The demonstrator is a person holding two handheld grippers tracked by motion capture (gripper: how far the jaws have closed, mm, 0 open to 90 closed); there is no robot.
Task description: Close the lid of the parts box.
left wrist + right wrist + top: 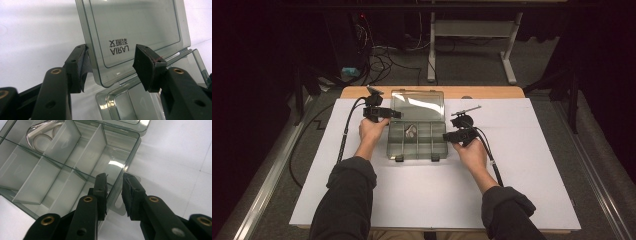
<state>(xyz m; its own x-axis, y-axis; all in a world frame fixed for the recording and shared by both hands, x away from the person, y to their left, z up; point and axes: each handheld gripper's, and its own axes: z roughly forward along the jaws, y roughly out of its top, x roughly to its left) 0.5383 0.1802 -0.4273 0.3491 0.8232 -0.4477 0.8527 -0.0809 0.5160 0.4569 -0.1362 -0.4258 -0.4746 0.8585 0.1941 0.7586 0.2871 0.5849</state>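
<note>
A smoky clear compartment box [417,156] lies mid-table with its lid [418,104] swung up and back. One compartment holds a clear pack with white rings [411,131] [43,135]. My left gripper [394,114] is at the lid's left edge. In the left gripper view the jaws [111,57] straddle the lid's corner [130,27]; the left pad lies against it and the right pad stands off, so the gripper is open. My right gripper [446,136] [114,178] straddles the box's right wall [125,162], one jaw inside and one outside, with a gap showing.
A white sheet [522,165] covers the table, whose wooden edge [492,92] shows at the back. Black cables trail from both grippers toward the person. Behind the table are a white desk frame [472,30] and floor cables [382,57].
</note>
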